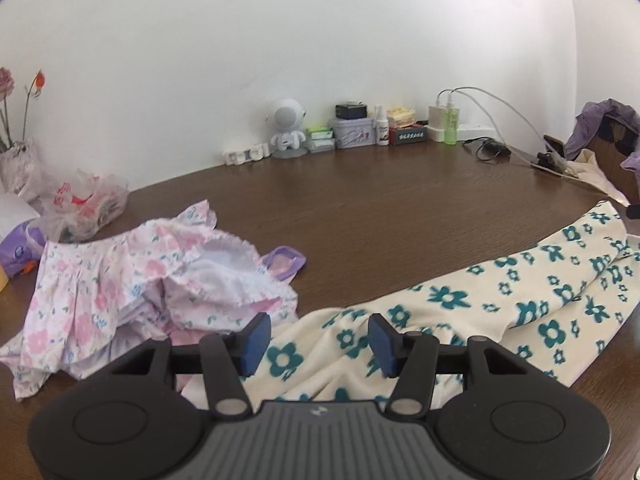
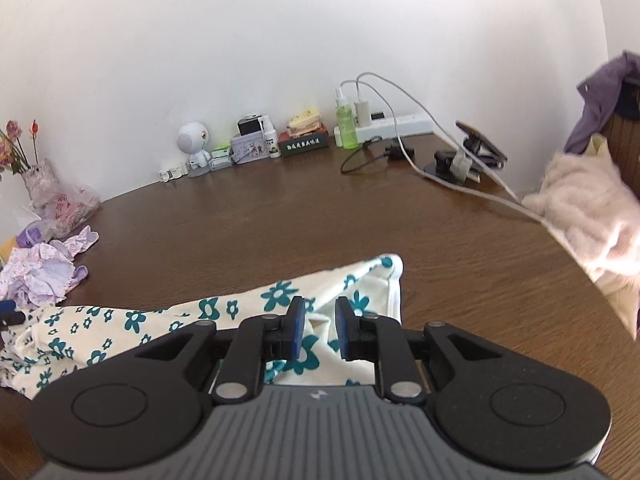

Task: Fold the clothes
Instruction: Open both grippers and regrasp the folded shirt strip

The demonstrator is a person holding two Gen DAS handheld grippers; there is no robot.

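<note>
A cream garment with teal flowers lies stretched in a long band across the near side of the brown wooden table. My left gripper hovers over its left end, open, the blue pads wide apart with cloth beneath them. In the right wrist view, my right gripper is over the other end of the cream garment, near a folded corner. Its pads stand a narrow gap apart and press on nothing. A crumpled pink floral garment lies to the left, touching the cream one; it also shows as the pink floral garment.
Along the wall stand a white robot figure, a tin box, a green bottle and a power strip with cables. A phone stand and fluffy beige cloth sit right. A plastic bag, vase and purple pack sit left.
</note>
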